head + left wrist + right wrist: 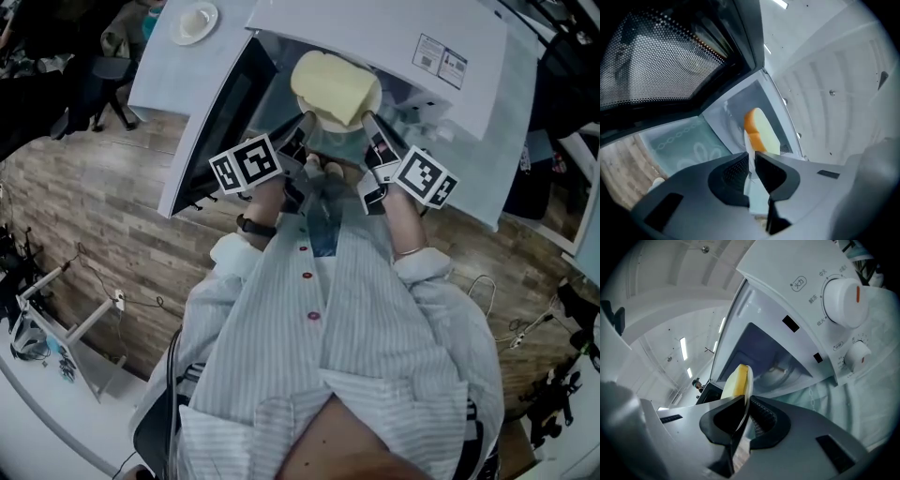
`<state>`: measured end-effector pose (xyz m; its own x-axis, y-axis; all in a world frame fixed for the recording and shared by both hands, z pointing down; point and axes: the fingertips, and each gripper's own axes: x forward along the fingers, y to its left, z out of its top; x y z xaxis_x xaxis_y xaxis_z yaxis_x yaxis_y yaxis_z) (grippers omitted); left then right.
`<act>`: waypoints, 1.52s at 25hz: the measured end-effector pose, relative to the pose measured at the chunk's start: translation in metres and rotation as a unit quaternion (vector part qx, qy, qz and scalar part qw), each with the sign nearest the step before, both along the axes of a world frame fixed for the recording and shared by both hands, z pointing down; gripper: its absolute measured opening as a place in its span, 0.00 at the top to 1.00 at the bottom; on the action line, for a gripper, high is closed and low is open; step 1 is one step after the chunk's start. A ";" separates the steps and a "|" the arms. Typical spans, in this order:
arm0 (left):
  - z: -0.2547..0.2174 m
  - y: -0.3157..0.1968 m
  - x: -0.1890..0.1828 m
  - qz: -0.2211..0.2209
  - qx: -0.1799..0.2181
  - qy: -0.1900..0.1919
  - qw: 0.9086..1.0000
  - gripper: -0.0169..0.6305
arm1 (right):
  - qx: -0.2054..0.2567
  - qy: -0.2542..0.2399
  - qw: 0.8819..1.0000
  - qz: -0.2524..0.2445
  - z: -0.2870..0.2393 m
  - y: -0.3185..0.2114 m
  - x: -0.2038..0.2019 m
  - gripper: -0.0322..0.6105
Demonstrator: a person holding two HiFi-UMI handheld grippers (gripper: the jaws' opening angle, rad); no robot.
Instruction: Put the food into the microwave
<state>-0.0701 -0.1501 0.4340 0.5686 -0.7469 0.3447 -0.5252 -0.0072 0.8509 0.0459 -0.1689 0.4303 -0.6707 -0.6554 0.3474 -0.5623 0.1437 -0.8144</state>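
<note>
A pale yellow block of food (333, 89) with an orange crust lies on a white plate (317, 122). I hold the plate by its two sides at the mouth of the open white microwave (394, 37). My left gripper (305, 124) is shut on the plate's left rim (749, 154), with the food (761, 129) just beyond its jaws (752, 161). My right gripper (368, 124) is shut on the right rim (746, 392), the food (736, 380) standing edge-on above it (745, 416). The dark cavity (764, 348) lies straight ahead.
The microwave door (225, 112) hangs open to the left, its mesh window (661, 61) close above the left gripper. Two control knobs (843, 301) sit on the right front panel. A small white dish (194, 21) rests on the clothed table (164, 66).
</note>
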 end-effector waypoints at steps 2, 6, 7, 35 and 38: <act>0.002 -0.003 0.000 0.007 -0.002 0.001 1.000 0.92 | -0.003 0.001 1.000 0.008 0.002 -0.002 0.000 0.87; 0.006 -0.011 0.000 0.022 -0.005 0.000 1.000 0.92 | -0.008 0.003 1.000 0.025 0.008 -0.005 0.001 0.87; 0.009 -0.013 0.001 0.027 -0.007 0.000 1.000 0.92 | -0.009 0.004 1.000 0.030 0.010 -0.007 0.002 0.87; 0.073 -0.066 0.014 0.069 -0.017 -0.036 0.997 0.91 | -0.018 0.057 0.992 0.110 0.073 -0.045 0.016 0.87; 0.074 -0.071 0.014 0.071 -0.014 -0.041 0.996 0.91 | -0.016 0.059 0.991 0.117 0.076 -0.048 0.017 0.87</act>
